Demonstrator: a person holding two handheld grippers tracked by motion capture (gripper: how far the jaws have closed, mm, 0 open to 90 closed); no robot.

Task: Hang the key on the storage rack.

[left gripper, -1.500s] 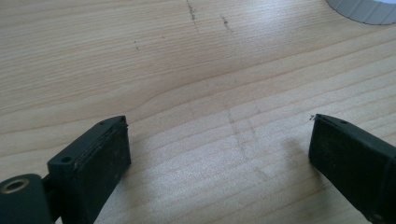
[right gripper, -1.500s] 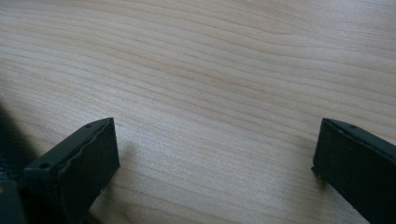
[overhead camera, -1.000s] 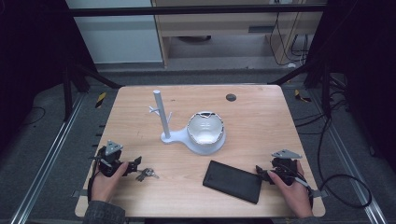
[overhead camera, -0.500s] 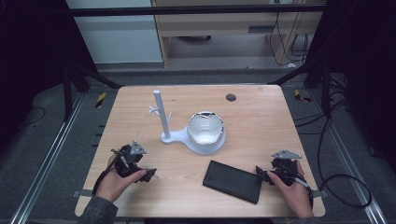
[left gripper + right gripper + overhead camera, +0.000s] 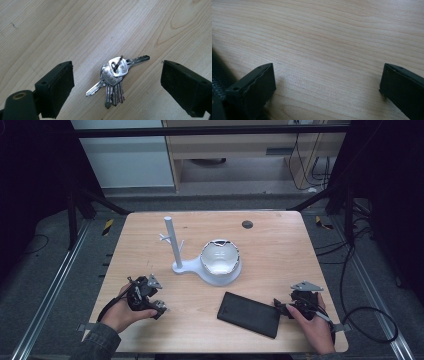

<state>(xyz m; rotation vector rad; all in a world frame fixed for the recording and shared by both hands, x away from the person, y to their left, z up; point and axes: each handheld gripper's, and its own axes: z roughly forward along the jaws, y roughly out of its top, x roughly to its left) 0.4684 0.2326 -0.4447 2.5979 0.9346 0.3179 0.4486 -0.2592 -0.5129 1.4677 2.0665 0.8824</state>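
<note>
A bunch of several silver keys (image 5: 113,75) on a ring lies flat on the wooden table (image 5: 280,250). My left gripper (image 5: 120,87) hangs just above it, open, one black pad (image 5: 57,83) on each side of the bunch. In the high view the left gripper (image 5: 156,304) sits at the table's front left, tilted down. My right gripper (image 5: 281,308) rests at the front right, open on bare wood (image 5: 327,90), its tips beside the right end of a black flat case (image 5: 249,314). The case's edge (image 5: 218,72) is at the left of the right gripper view.
A white stand (image 5: 187,266) with an upright branched post (image 5: 170,237) and a round dish (image 5: 220,260) stands mid-table. A small dark disc (image 5: 247,224) lies near the far edge. Bare wood stretches along the back and right of the table.
My left gripper has moved right and forward and tipped down over the keys, which now lie between its open jaws. The right gripper has stayed in place.
</note>
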